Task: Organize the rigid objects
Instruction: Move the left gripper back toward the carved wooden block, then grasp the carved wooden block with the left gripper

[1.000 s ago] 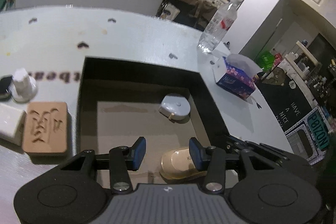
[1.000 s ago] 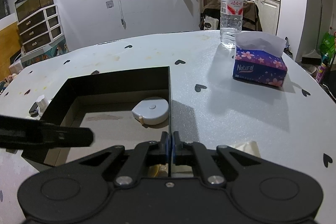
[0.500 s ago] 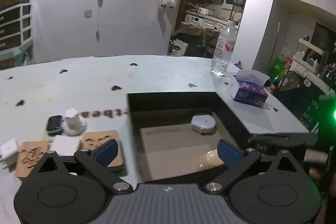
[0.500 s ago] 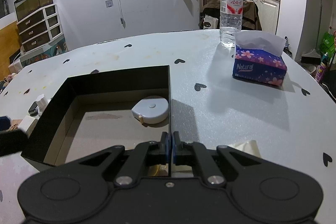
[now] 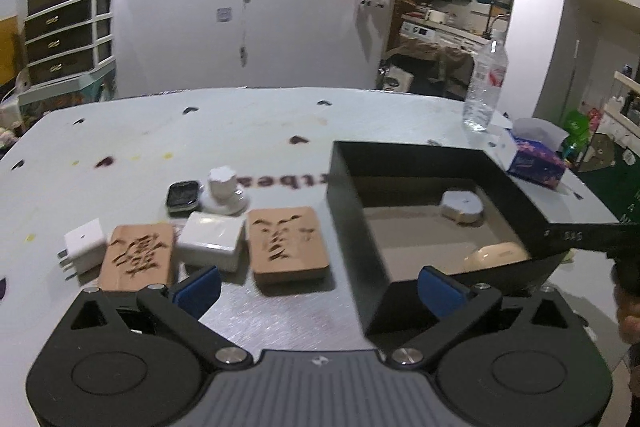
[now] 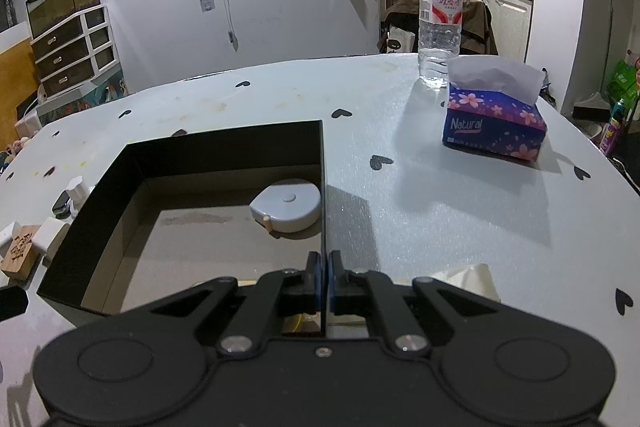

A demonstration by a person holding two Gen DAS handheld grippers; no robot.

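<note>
While our right hand-held gripper (image 6: pixel 324 281) stays out of the sorting, its fingers are pinched together on the right wall of the black box (image 6: pixel 322 187), which sits on the pale desk (image 6: pixel 440 207). Our left hand-held gripper (image 5: pixel 319 287) hovers with fingers spread wide and empty above the desk, just left of the box. Inside the box lie a round white tape measure (image 5: pixel 461 205) in the far right corner and a cream-colored object (image 5: pixel 496 255) at the near right. Left of the box we see two carved wooden blocks (image 5: pixel 286 245), a white adapter (image 5: pixel 211 241), a white plug (image 5: pixel 82 247), a small dark watch (image 5: pixel 183 195) and a white knob (image 5: pixel 223 189). A water bottle (image 6: pixel 439 17) and a tissue pack (image 6: pixel 494 121) stand at the far right.
</note>
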